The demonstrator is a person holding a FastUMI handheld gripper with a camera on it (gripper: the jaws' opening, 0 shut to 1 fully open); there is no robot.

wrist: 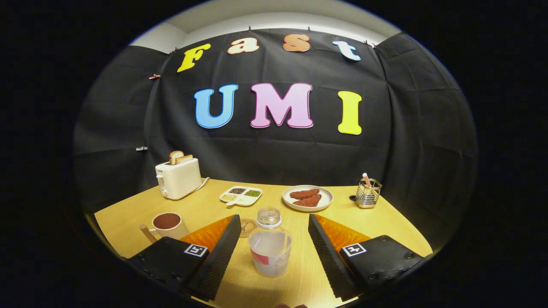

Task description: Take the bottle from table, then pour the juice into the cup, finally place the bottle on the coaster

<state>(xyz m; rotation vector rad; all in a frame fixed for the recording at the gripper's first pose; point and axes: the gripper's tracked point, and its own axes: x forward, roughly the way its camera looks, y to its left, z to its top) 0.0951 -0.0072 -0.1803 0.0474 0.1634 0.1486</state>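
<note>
A clear plastic bottle (269, 244) with no cap stands upright on the wooden table (376, 222), holding pale liquid in its lower part. It sits between my two fingers, with a gap on each side, so neither finger touches it. My gripper (273, 224) is open around it. A cream cup (167, 225) with a dark inside and a handle stands to the left, just beyond the left finger. A round coaster (248, 226) lies flat on the table just behind the bottle, partly hidden by the left finger.
A white toaster (178, 177) with bread slices stands at the back left. A divided dish of spices (241, 195) and a plate with reddish-brown pieces (307, 198) lie mid-table. A wire holder (368, 193) stands back right.
</note>
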